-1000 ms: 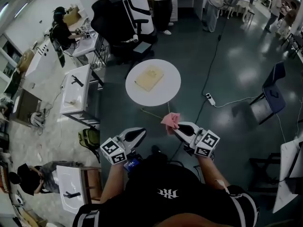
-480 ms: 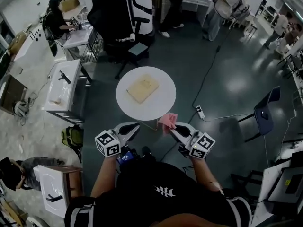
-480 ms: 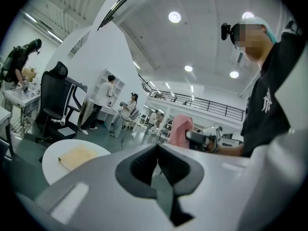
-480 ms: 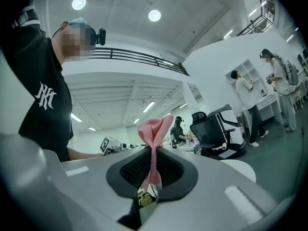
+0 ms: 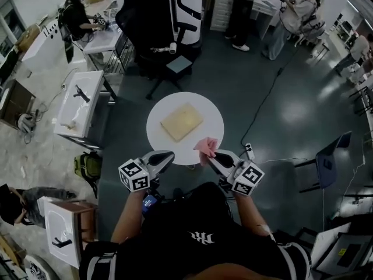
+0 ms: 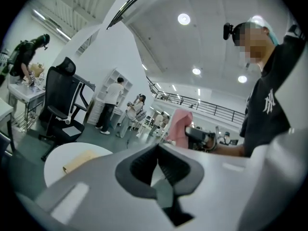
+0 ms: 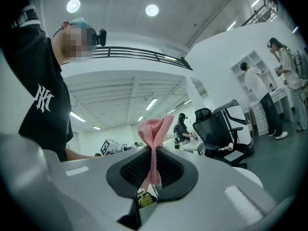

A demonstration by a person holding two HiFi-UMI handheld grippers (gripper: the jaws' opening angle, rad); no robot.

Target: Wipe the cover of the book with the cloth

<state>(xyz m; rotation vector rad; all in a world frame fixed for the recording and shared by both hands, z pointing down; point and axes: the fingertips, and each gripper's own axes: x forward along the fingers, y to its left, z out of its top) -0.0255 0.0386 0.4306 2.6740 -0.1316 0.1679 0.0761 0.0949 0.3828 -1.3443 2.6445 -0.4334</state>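
Book [image 5: 182, 121] lies diagonal, long axis toward upper right; right gripper [image 5: 210, 153] jaws clamp cloth [image 5: 206, 144]; left gripper [image 5: 171, 154] jaws together.

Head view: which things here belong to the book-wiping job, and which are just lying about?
Job: book, on the round white table; pink cloth, clamped in the right gripper; left gripper, jaws shut, empty.
Lying about: black office chair; green backpack; power strip; blue chair.
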